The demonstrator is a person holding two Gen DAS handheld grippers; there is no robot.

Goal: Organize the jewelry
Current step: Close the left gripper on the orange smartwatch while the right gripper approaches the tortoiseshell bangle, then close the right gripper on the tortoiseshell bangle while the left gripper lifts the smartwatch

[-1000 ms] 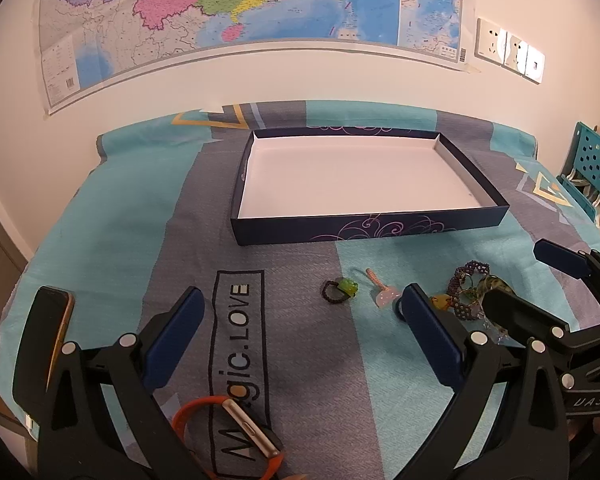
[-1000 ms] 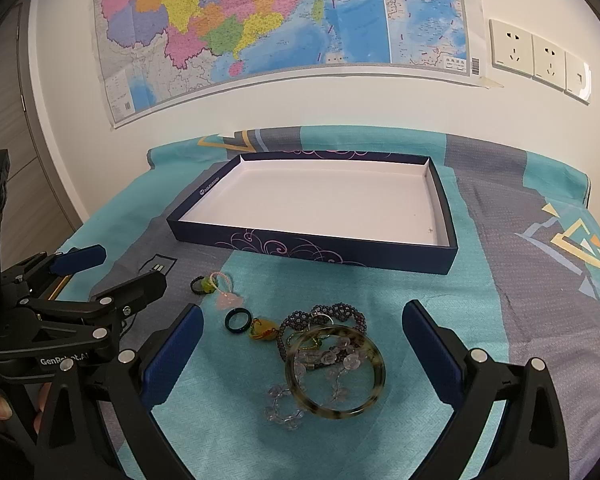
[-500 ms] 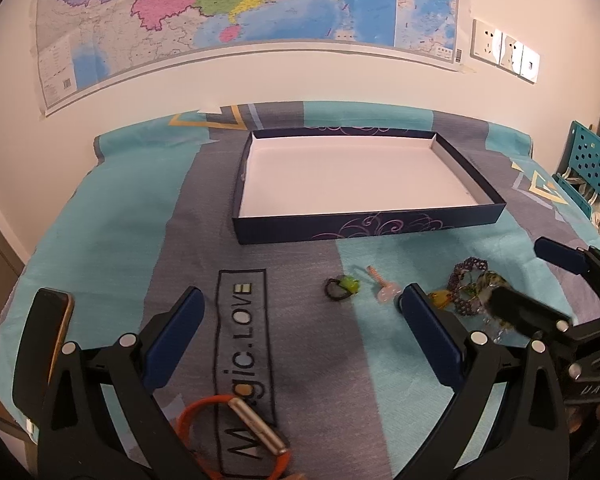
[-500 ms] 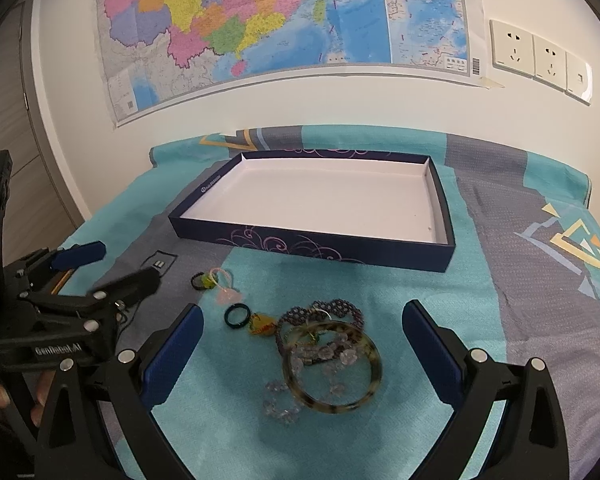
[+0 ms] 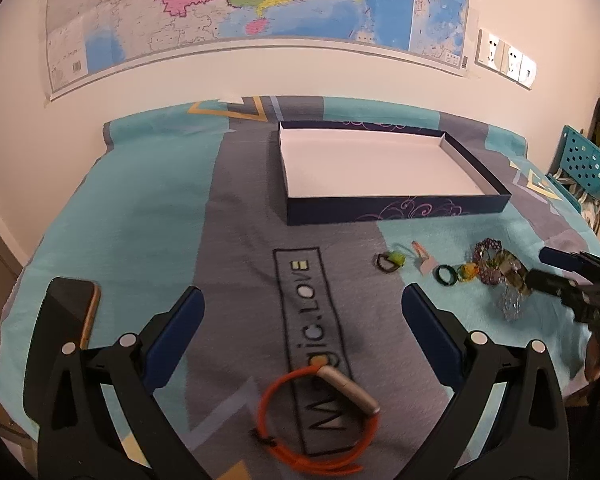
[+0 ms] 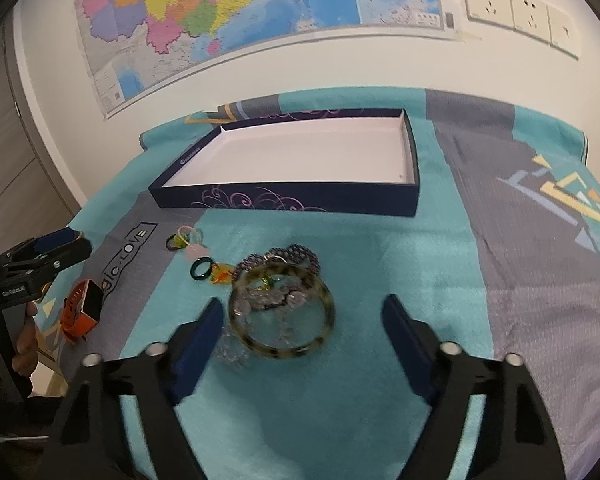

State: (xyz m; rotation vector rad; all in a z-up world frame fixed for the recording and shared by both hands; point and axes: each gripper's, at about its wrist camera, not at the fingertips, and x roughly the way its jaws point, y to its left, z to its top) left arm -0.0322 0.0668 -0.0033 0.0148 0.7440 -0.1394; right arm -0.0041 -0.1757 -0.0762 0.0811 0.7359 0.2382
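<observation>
A dark blue box lid [image 5: 396,204] [image 6: 292,200] with a white, empty inside lies at the back of the cloth. A heap of jewelry lies in front of it: a tortoiseshell bangle [image 6: 282,348], a beaded bracelet [image 6: 296,254], a dark green ring [image 6: 201,270] [image 5: 446,274], a pink piece [image 5: 424,260] and a black ring with a green bead [image 5: 388,260]. An orange-strapped watch [image 5: 320,412] [image 6: 82,312] lies nearer. My left gripper [image 5: 302,320] is open above the watch. My right gripper [image 6: 302,334] is open, its jaws either side of the bangle.
A teal and grey cloth [image 5: 140,220] covers the table. A phone [image 5: 70,308] lies at the left edge. A map and wall sockets [image 6: 516,8] hang behind. A teal perforated basket [image 5: 584,164] stands off the right side.
My right gripper has moved forward and down over the bangle. My left gripper has shifted left and tipped down, bringing the watch more into view. Both stay open.
</observation>
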